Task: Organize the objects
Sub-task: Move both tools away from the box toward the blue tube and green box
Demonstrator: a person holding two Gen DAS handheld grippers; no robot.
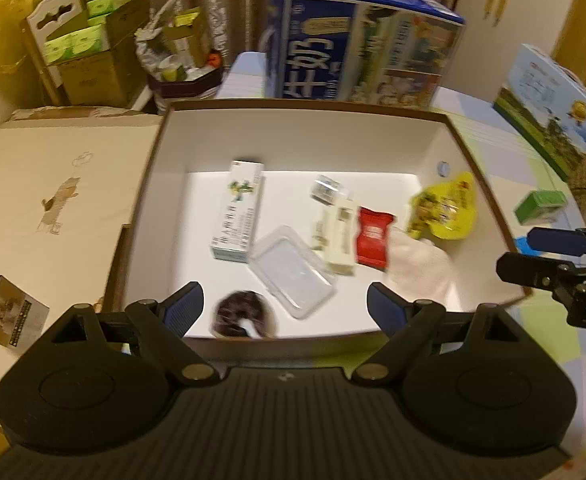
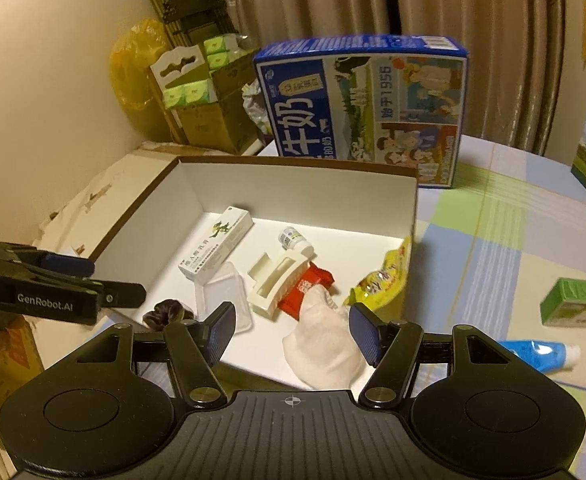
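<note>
Both grippers sit nearest the lenses: the left gripper (image 1: pixel 285 308) hangs over the near wall of the storage box (image 1: pixel 293 120), jaws spread wide and holding nothing; the right gripper (image 2: pixel 293 330) hovers at the box's near right corner, likewise spread and empty.

By descending size, the box holds a white sock (image 2: pixel 325 348) draped over its near edge, a white carton (image 2: pixel 217 252), a clear plastic case (image 1: pixel 293 270), a cream clip (image 2: pixel 271 284), a yellow snack pouch (image 2: pixel 381 284) leaning on the right wall, a red sachet (image 2: pixel 307 286), a dark scrunchie (image 2: pixel 167 314) and a small bottle (image 2: pixel 293 238).

Outstanding on the tablecloth, outside the box: a green box (image 2: pixel 577 302) and a blue tube (image 2: pixel 537 354).

Risks, as judged: the sock overhangs the rim and may slide out if brushed. Both grippers work close together; crossing paths could cause a collision. Left-view blur limits certainty on fine positions.
</note>
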